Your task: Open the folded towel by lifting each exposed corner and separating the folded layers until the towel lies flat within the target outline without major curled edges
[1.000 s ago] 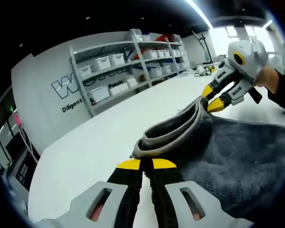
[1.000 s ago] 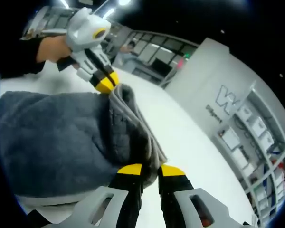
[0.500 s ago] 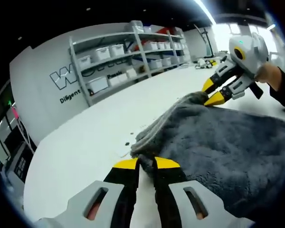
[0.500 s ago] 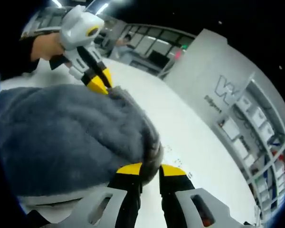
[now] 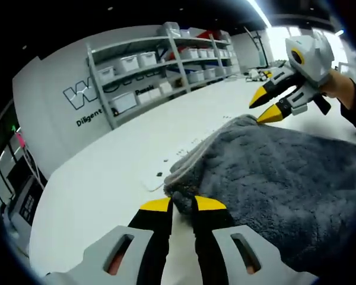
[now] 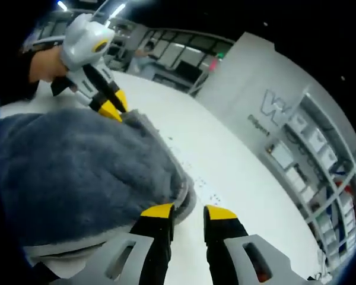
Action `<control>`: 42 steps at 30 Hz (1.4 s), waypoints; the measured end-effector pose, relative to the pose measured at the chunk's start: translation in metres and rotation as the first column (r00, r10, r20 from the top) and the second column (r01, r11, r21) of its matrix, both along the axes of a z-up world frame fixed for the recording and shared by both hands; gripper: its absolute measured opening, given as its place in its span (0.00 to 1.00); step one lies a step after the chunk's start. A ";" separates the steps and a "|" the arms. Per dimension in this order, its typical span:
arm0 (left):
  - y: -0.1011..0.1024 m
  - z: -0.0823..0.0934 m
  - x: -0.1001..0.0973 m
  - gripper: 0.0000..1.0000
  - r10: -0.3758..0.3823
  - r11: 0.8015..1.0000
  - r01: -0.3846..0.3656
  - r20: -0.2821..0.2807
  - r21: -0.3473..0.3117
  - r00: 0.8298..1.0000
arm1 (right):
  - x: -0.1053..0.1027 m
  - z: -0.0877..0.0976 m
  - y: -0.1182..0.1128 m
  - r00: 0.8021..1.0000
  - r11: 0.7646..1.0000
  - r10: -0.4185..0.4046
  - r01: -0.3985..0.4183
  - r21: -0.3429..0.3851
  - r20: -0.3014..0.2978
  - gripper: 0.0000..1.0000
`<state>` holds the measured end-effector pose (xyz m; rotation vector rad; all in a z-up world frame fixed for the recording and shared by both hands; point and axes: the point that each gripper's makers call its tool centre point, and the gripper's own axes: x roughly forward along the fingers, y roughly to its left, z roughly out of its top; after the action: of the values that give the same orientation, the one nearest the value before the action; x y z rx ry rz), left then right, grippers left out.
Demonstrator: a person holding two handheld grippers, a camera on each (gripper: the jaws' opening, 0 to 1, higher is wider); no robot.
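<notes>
A grey fluffy towel [image 5: 285, 172] lies spread over the white table [image 5: 107, 178], its pale hem curling at the near edge. My left gripper [image 5: 183, 205] is shut on the towel's corner, low over the table. In the right gripper view it comes in from the left [image 6: 114, 105], gripping the far corner of the towel [image 6: 77, 166]. My right gripper [image 6: 188, 212] is open, and the towel's hem lies just beside its left jaw. In the left gripper view the right gripper [image 5: 265, 105] hovers with jaws apart, just above the other corner.
Small dark outline marks [image 5: 193, 142] dot the table beyond the towel's edge and show again as marks [image 6: 204, 190] in the right gripper view. Grey shelves with white bins [image 5: 160, 65] stand along the far wall. A person's hand [image 5: 338, 92] holds the right gripper.
The raised, sagging towel edge has come down onto the table and now lies flatter. The right gripper has opened, let go of its corner and lifted slightly off it.
</notes>
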<state>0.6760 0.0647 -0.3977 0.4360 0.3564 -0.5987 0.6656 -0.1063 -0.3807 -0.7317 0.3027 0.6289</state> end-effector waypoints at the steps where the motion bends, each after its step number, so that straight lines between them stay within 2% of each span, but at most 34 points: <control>1: 0.000 -0.001 0.000 0.13 0.001 1.000 -0.001 0.000 0.003 1.000 | -0.001 0.000 0.002 1.000 1.000 0.002 -0.002 0.002 0.001 0.15; 4: 0.001 -0.003 0.001 0.13 0.006 1.000 -0.006 -0.003 -0.002 1.000 | -0.002 -0.007 0.005 1.000 1.000 0.013 -0.013 -0.015 -0.018 0.11; 6: 0.001 -0.003 0.002 0.13 0.007 1.000 -0.007 0.000 -0.001 1.000 | -0.009 -0.026 0.004 0.994 0.999 0.017 -0.020 -0.029 -0.112 0.05; 9: 0.001 -0.004 0.002 0.13 0.008 1.000 -0.008 0.003 -0.001 1.000 | 0.002 -0.030 0.003 0.993 1.000 0.008 -0.009 -0.014 -0.115 0.00; 17: -0.004 -0.008 0.001 0.05 0.000 1.000 0.000 -0.014 -0.016 1.000 | 0.000 -0.033 0.003 0.990 1.000 0.008 -0.008 -0.002 -0.139 0.00; 34: -0.003 -0.008 0.004 0.04 -0.009 0.999 0.009 -0.018 -0.039 1.000 | 0.000 -0.033 0.004 0.988 1.000 -0.005 0.008 0.022 -0.151 0.00; 35: -0.003 -0.008 0.004 0.06 -0.009 0.999 0.008 -0.019 -0.041 1.000 | 0.000 -0.031 0.004 0.987 0.999 -0.001 0.007 0.037 -0.160 0.00; 36: 0.000 -0.007 0.006 0.09 0.023 0.995 -0.027 -0.043 -0.091 0.999 | -0.001 -0.030 0.004 0.986 0.999 0.004 0.005 0.053 -0.169 0.00; 37: 0.003 -0.005 0.008 0.14 0.038 0.994 -0.042 -0.046 -0.104 0.998 | -0.002 -0.029 0.005 0.979 0.994 0.000 0.023 0.111 -0.204 0.00; 38: 0.011 -0.002 0.014 0.22 0.060 0.991 -0.066 -0.054 -0.115 0.997 | -0.002 -0.028 0.004 0.976 0.990 -0.001 0.031 0.134 -0.219 0.01; 40: 0.018 0.001 0.019 0.33 0.085 0.985 -0.095 -0.074 -0.145 0.994 | 0.002 -0.020 -0.004 0.977 0.986 -0.016 0.050 0.157 -0.212 0.13; 42: 0.019 0.006 0.020 0.44 0.083 0.971 -0.103 -0.100 -0.215 0.992 | 0.004 -0.014 -0.012 0.978 0.986 -0.031 0.064 0.152 -0.206 0.21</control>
<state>0.6961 0.0835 -0.3915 0.1791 0.3899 -0.5603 0.6692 -0.1185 -0.3947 -0.5072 0.4518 0.6751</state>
